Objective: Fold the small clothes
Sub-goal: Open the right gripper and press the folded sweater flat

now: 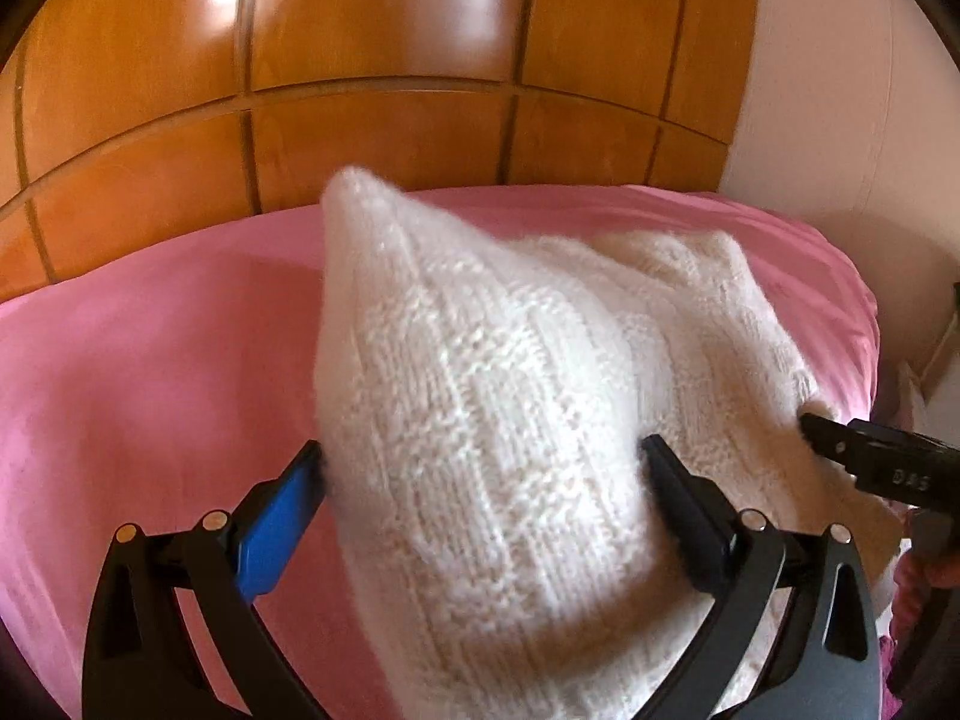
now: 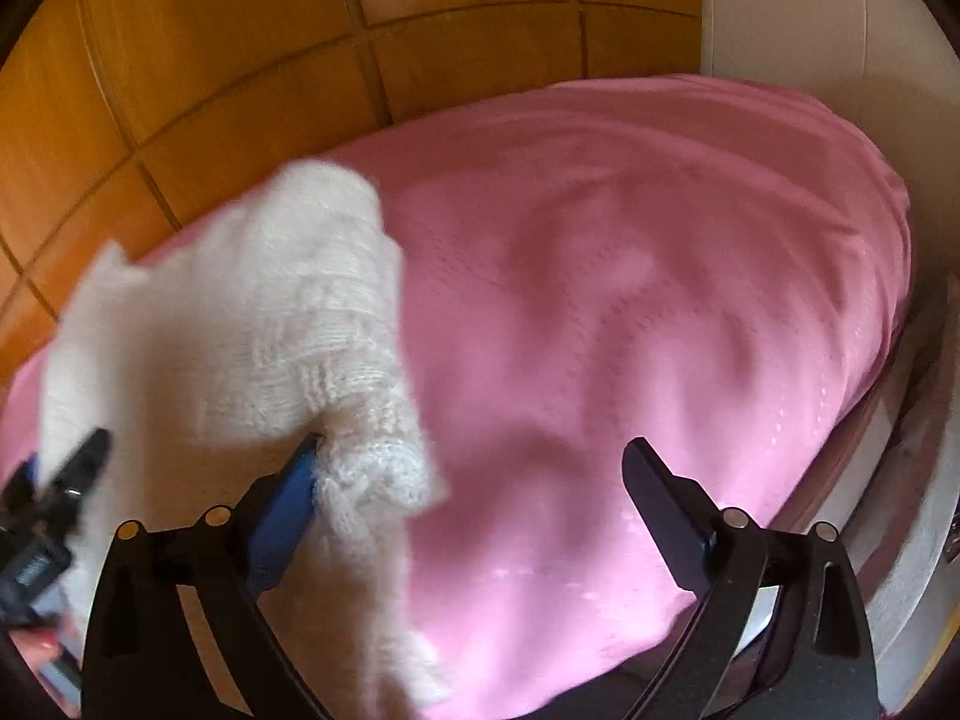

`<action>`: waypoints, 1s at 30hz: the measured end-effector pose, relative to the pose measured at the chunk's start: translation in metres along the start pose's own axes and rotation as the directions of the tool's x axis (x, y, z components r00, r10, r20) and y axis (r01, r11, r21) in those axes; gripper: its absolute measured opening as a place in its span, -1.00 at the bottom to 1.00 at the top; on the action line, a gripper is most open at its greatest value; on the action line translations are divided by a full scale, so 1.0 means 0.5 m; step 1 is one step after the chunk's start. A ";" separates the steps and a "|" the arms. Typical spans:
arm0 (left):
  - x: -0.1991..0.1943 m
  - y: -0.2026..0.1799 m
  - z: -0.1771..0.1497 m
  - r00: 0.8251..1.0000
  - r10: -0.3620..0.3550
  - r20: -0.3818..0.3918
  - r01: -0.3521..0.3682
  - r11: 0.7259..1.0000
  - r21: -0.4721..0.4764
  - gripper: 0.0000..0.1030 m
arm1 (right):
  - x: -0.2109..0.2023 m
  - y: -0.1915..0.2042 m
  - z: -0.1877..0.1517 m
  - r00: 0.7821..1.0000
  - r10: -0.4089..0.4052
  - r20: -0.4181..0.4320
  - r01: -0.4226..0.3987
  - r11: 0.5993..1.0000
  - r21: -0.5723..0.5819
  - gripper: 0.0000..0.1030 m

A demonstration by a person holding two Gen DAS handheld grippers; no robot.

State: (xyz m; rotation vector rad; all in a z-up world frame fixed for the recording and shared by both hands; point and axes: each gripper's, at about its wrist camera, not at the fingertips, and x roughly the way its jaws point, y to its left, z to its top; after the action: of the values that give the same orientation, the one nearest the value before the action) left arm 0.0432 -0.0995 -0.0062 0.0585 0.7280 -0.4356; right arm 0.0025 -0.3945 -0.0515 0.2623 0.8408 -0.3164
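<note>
A white knitted garment lies bunched on the pink bed cover. My left gripper is open, with the knit heaped up between its two fingers. My right gripper is open too; a ribbed edge of the garment drapes against its blue left finger, and its right finger stands over bare pink cover. The right gripper's tip shows at the right edge of the left wrist view, touching the knit. The left gripper's tip shows at the left edge of the right wrist view.
A glossy wooden headboard rises behind the bed. A pale wall is at the right. The pink cover spreads wide to the right of the garment, and the bed's edge drops off at the far right.
</note>
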 end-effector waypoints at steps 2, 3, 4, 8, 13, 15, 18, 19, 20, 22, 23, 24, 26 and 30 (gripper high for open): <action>0.027 -0.009 0.013 0.999 -0.001 -0.048 0.001 1.000 0.012 0.97 | 0.015 0.002 0.007 1.000 -0.028 0.005 0.028 1.000 -0.005 0.92; 0.043 -0.009 0.023 0.997 -0.013 -0.072 0.013 1.000 0.004 0.97 | 0.026 0.004 0.010 0.999 -0.032 0.007 0.032 0.999 -0.003 0.92; 0.053 -0.006 0.029 0.995 -0.029 -0.091 0.028 1.000 -0.009 0.97 | 0.036 0.003 0.013 1.000 -0.029 0.012 0.028 0.999 0.016 0.93; 0.057 0.019 0.029 0.989 -0.097 -0.109 0.092 0.994 -0.052 0.97 | 0.042 -0.011 0.006 1.000 0.025 -0.006 -0.024 0.996 0.090 0.93; 0.013 0.039 -0.004 0.990 -0.120 -0.067 0.111 0.985 -0.132 0.96 | 0.016 -0.013 -0.003 0.997 0.078 -0.009 -0.076 0.989 0.126 0.93; 0.002 0.039 -0.010 0.991 -0.118 -0.061 0.109 0.985 -0.137 0.97 | 0.007 -0.007 -0.005 0.997 0.073 -0.004 -0.072 0.990 0.118 0.93; -0.018 0.039 -0.018 0.993 -0.110 -0.045 0.103 0.986 -0.129 0.97 | 0.000 0.003 -0.001 0.998 0.063 -0.003 -0.062 0.993 0.099 0.93; -0.022 0.041 -0.020 0.993 -0.115 -0.042 0.108 0.985 -0.134 0.97 | -0.005 0.007 -0.002 0.998 0.062 -0.001 -0.061 0.994 0.095 0.93; -0.028 0.041 -0.025 0.992 -0.121 -0.040 0.115 0.983 -0.142 0.96 | -0.009 0.010 -0.003 0.998 0.061 -0.001 -0.061 0.994 0.091 0.93; -0.029 0.050 -0.029 0.988 -0.151 -0.038 0.143 0.975 -0.171 0.96 | -0.017 0.018 -0.004 0.998 0.059 -0.002 -0.059 0.995 0.081 0.93; -0.028 0.054 -0.034 0.986 -0.163 -0.043 0.153 0.971 -0.185 0.96 | -0.021 0.022 -0.008 0.998 0.060 -0.002 -0.059 0.995 0.077 0.93; -0.026 0.058 -0.038 0.983 -0.177 -0.049 0.164 0.966 -0.199 0.96 | -0.025 0.025 -0.008 0.998 0.061 -0.003 -0.061 0.995 0.073 0.93; -0.026 0.062 -0.045 0.979 -0.195 -0.057 0.179 0.960 -0.217 0.96 | -0.031 0.024 -0.009 0.998 0.064 -0.005 -0.064 0.996 0.068 0.93; -0.024 0.065 -0.054 0.971 -0.227 -0.071 0.205 0.950 -0.238 0.96 | -0.038 0.027 -0.009 0.997 0.071 -0.007 -0.071 0.996 0.056 0.93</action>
State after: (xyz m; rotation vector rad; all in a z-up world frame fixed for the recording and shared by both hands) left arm 0.0314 -0.0602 -0.0217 -0.2206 0.8812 -0.5581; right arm -0.0076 -0.3773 -0.0386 0.3452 0.8309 -0.2725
